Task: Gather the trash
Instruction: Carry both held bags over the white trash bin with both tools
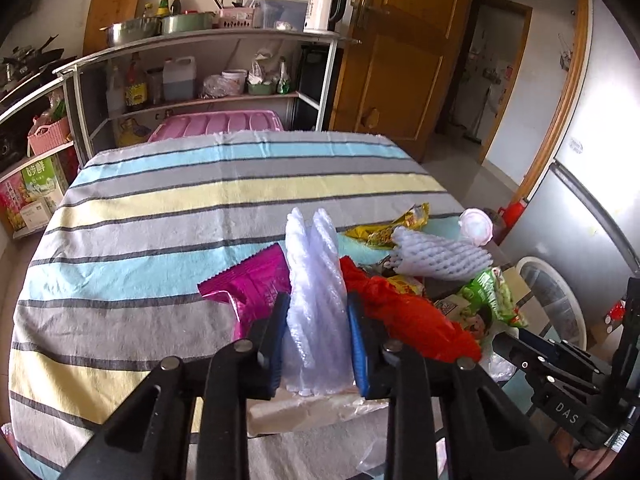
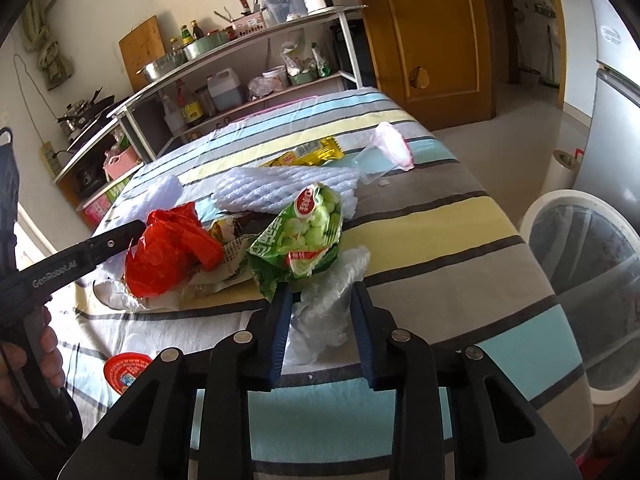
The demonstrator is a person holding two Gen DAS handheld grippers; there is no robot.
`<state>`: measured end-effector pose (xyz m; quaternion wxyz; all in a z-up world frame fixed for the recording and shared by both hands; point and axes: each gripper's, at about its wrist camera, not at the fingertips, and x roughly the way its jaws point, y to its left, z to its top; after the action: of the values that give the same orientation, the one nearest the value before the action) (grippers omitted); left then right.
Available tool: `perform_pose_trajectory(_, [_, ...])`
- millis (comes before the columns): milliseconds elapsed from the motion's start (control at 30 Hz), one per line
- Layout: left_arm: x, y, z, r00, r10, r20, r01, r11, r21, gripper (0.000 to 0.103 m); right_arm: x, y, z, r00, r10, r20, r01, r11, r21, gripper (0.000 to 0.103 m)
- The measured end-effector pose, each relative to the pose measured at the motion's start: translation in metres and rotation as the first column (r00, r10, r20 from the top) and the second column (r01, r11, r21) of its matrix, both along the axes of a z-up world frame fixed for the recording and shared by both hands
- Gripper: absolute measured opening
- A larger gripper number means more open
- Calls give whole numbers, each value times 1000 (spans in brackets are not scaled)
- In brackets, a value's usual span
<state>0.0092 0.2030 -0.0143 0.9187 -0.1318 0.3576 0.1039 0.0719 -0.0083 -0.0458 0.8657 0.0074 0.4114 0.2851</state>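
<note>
White foam netting point(image 1: 316, 300) is standing clamped in the left gripper point(image 1: 318, 320), hiding the magenta wrapper point(image 1: 256, 284) partly. Crumpled clear plastic point(image 2: 324, 304) is lying between the right gripper's point(image 2: 320, 300) parted fingers, its grip unclear.

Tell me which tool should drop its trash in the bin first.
Right. The right tool has clear plastic between its fingers, and the bin stands just beyond the table edge on its side. The left tool, gripping white foam, sits farther from it.
</note>
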Motion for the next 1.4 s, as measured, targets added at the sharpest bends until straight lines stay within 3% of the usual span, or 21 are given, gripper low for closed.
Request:
perform_pose_trajectory(500, [-13, -22, 31, 995, -53, 86, 52, 999, 15, 29, -14, -30, 29, 995, -43, 88, 40, 999, 34, 25])
perform_pose_trajectory(833, [10, -73, 55, 962, -224, 155, 226, 974, 5, 29, -12, -75, 60, 981, -117, 153, 105, 991, 81, 25])
perform_pose_trajectory(1033, [39, -118, 58, 925, -348, 152, 356, 934, -26, 29, -1, -115, 69, 967, -194, 166, 184, 980, 75, 25])
perform_pose_trajectory(1400, [99, -228, 29, 824, -563, 63, 567, 818, -96, 29, 36, -199, 54, 935, -334, 122, 334, 942, 19, 25])
